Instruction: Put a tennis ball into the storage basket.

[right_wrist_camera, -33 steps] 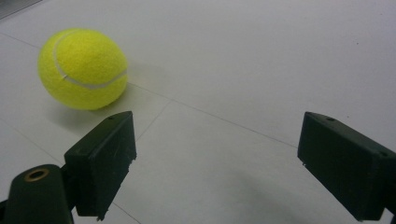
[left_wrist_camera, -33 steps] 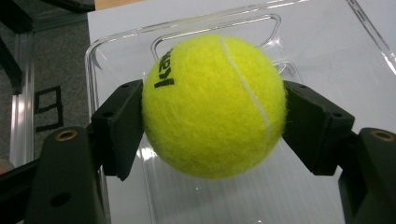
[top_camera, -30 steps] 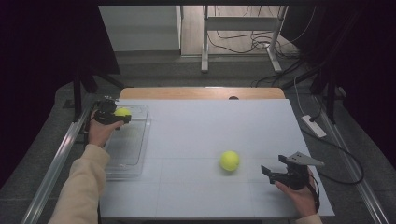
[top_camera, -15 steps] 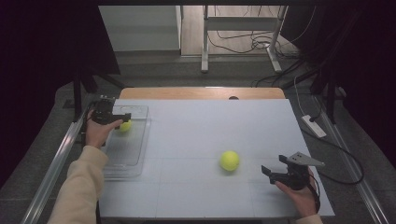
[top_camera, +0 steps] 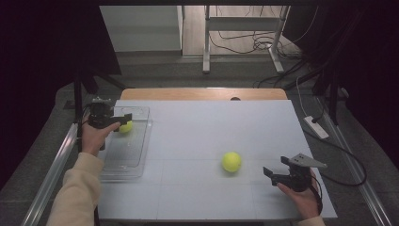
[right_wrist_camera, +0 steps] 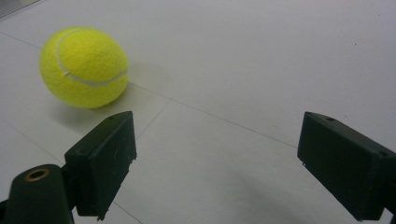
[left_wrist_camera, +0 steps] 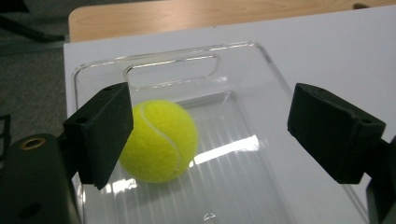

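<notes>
High view: the left tool [top_camera: 123,119] hangs over the far end of the clear plastic tray [top_camera: 136,157], which sits at the left edge of the white surface [top_camera: 197,127]. One tennis ball [top_camera: 125,126] lies inside the tray, just beside the tool's tip. A second tennis ball [top_camera: 231,161] rests on the surface, near the right tool [top_camera: 269,173] but apart from it.

Left gripper view: the jaws stand wide apart w/ nothing pressed btw them. The first ball [left_wrist_camera: 159,140] lies on the tray floor [left_wrist_camera: 243,186], close to one jaw, and no pad grips it. These jaws have just been opening, and the ball is free now.

Right gripper view: this tool also stands open and holds nothing. The second ball [right_wrist_camera: 84,67] is ahead and off to one side, not btw the jaws.

Step in hand, as I judge it: release of the first ball is done, so the left tool should lift clear w/o touching it, because a round ball rolls easily. Then the right tool should swing to center the second ball btw the jaws before closing, low enough to catch it around its middle.

Compared w/ one second ago: then the left tool held the first ball above the tray. Now the ball sits on the tray floor and the tool has moved a bit toward the near side. The right tool and the second ball look unchanged.
</notes>
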`<state>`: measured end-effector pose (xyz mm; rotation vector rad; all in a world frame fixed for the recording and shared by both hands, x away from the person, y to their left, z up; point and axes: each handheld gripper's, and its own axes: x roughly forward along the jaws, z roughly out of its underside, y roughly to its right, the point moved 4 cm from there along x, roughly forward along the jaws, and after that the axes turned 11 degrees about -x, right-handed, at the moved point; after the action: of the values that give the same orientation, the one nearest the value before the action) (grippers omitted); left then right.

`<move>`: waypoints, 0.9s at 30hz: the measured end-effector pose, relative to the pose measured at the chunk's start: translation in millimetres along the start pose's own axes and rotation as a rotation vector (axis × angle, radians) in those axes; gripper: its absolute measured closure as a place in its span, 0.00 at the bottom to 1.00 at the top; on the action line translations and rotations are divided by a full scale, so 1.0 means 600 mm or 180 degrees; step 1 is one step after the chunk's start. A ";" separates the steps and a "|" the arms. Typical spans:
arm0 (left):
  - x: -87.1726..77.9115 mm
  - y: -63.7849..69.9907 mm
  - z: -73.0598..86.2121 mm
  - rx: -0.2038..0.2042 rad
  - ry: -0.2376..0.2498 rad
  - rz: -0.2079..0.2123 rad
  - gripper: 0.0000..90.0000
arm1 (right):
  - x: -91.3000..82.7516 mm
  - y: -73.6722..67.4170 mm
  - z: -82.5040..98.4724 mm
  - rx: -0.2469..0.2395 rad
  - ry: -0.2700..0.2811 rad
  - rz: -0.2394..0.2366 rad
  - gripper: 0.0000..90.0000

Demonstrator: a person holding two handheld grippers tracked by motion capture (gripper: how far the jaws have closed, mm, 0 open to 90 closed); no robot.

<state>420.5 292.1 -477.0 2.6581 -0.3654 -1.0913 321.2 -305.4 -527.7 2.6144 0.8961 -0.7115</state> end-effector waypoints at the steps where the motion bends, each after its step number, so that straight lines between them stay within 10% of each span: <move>1: -0.003 0.004 0.001 0.0014 0.0015 0.0033 0.18 | 0.001 -0.001 0.000 0.0004 0.0010 -0.0007 0.13; 27: -0.050 0.081 0.031 0.0321 0.0310 0.0556 0.19 | 0.004 0.001 0.000 -0.0002 0.0000 -0.0019 0.13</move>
<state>380.1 253.8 -455.0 2.6929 -0.6351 -0.9099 323.1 -304.8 -528.8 2.6121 0.9044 -0.7127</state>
